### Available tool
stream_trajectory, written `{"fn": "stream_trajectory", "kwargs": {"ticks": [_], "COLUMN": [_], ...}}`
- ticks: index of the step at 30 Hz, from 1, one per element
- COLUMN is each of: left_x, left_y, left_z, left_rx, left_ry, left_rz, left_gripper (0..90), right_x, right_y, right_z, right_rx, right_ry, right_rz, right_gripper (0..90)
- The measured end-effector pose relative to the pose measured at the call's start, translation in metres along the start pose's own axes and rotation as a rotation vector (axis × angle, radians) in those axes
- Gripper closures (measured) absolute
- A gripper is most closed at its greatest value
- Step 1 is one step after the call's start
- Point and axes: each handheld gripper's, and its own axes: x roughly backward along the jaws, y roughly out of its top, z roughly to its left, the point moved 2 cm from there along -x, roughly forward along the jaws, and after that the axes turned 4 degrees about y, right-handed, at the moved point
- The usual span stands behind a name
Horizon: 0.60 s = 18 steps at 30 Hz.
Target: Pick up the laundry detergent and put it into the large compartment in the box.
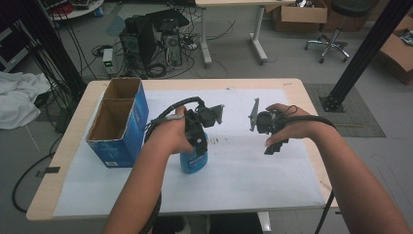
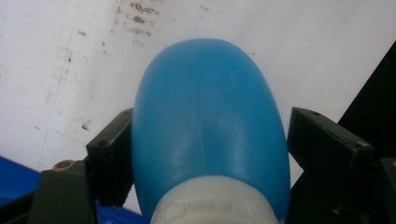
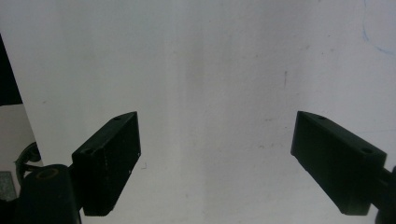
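Note:
A blue plastic bottle (image 1: 194, 163) with a white collar (image 2: 212, 207) stands on the white sheet (image 1: 253, 170) near the table's middle. My left gripper (image 1: 197, 142) comes down on it from above. Its jaws stand wide on either side of the bottle (image 2: 205, 121): the left jaw rests against its flank, and the right one is a hair off it. My right gripper (image 1: 272, 142) hovers over the bare sheet to the right of the bottle. In the right gripper view it (image 3: 215, 140) is open, with nothing between its fingers (image 3: 109, 158).
A blue cardboard box (image 1: 119, 122) with two open-topped compartments stands at the table's left, close to my left hand. The sheet shows dark smudges (image 2: 135, 18) beyond the bottle. Computers, cables and a chair stand on the floor behind the wooden table (image 1: 292, 84).

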Motion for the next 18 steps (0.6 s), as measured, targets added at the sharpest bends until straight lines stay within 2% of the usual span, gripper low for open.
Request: {"fn": "stream_trajectory", "kwargs": {"ticks": [18], "left_x": [-0.002], "left_y": [-0.0012], "left_z": [0.0002], "left_rx": [0.016], "left_ry": [0.018], "left_rz": [0.001], "left_gripper": [30.1], "right_x": [-0.003], "right_y": [0.0034], "right_z": [-0.0007], "right_rx": [0.005], "right_ry": [0.008], "right_rz": [0.004], "right_gripper": [16.0]}}
